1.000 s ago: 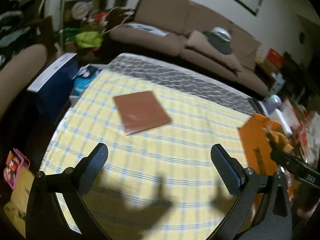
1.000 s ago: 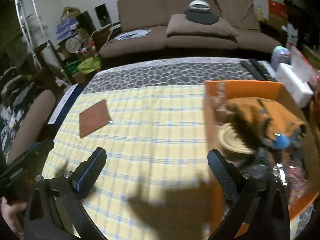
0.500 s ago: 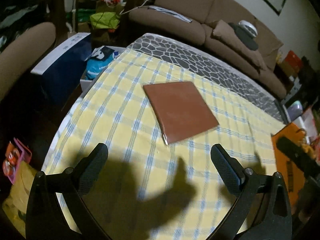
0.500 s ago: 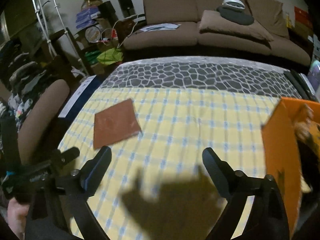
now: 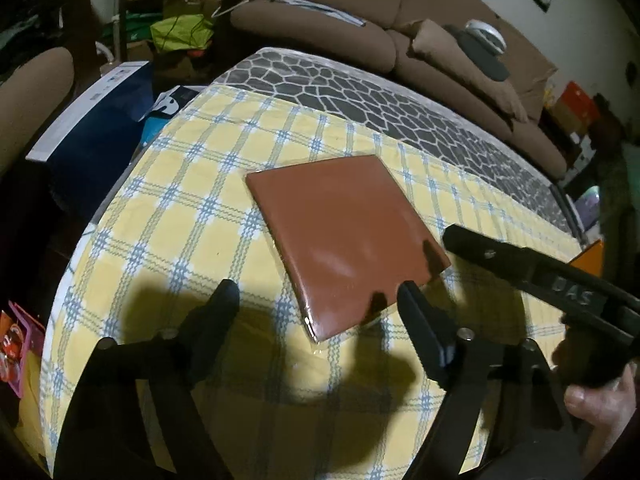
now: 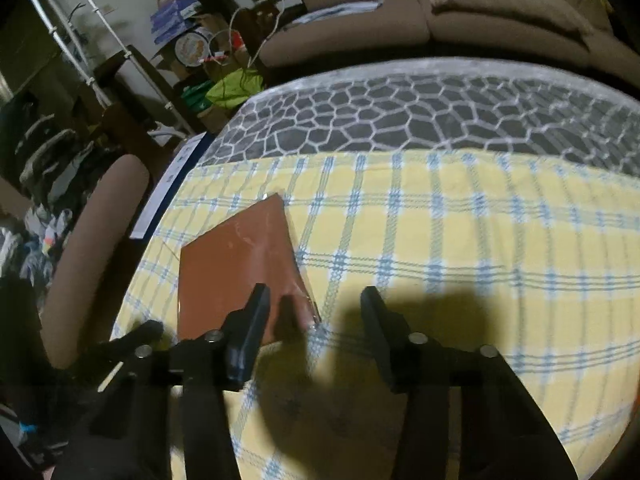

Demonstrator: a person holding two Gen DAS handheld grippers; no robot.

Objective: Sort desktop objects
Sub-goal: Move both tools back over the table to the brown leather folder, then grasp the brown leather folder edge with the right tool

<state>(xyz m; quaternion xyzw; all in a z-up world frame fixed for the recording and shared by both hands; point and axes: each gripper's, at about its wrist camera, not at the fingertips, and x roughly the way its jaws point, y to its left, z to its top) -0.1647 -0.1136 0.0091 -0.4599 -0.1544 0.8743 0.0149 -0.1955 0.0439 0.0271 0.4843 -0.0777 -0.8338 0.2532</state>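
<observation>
A flat brown notebook in clear wrap (image 5: 344,236) lies on the yellow checked tablecloth (image 5: 192,232); it also shows in the right wrist view (image 6: 240,264). My left gripper (image 5: 318,304) is open and empty, just short of the notebook's near corner. My right gripper (image 6: 314,308) is open and empty, its left finger over the notebook's near right edge. The right gripper's body reaches in from the right in the left wrist view (image 5: 536,276).
An orange box corner (image 5: 590,254) peeks at the right. A grey patterned cover (image 6: 400,116) lies on the table's far part. A brown sofa (image 5: 400,32), a brown chair (image 6: 92,236) and a blue box (image 5: 96,120) surround the table.
Both grippers moved toward the notebook, which now lies close under them. The right gripper swung left, away from the orange box, and its jaws narrowed somewhat.
</observation>
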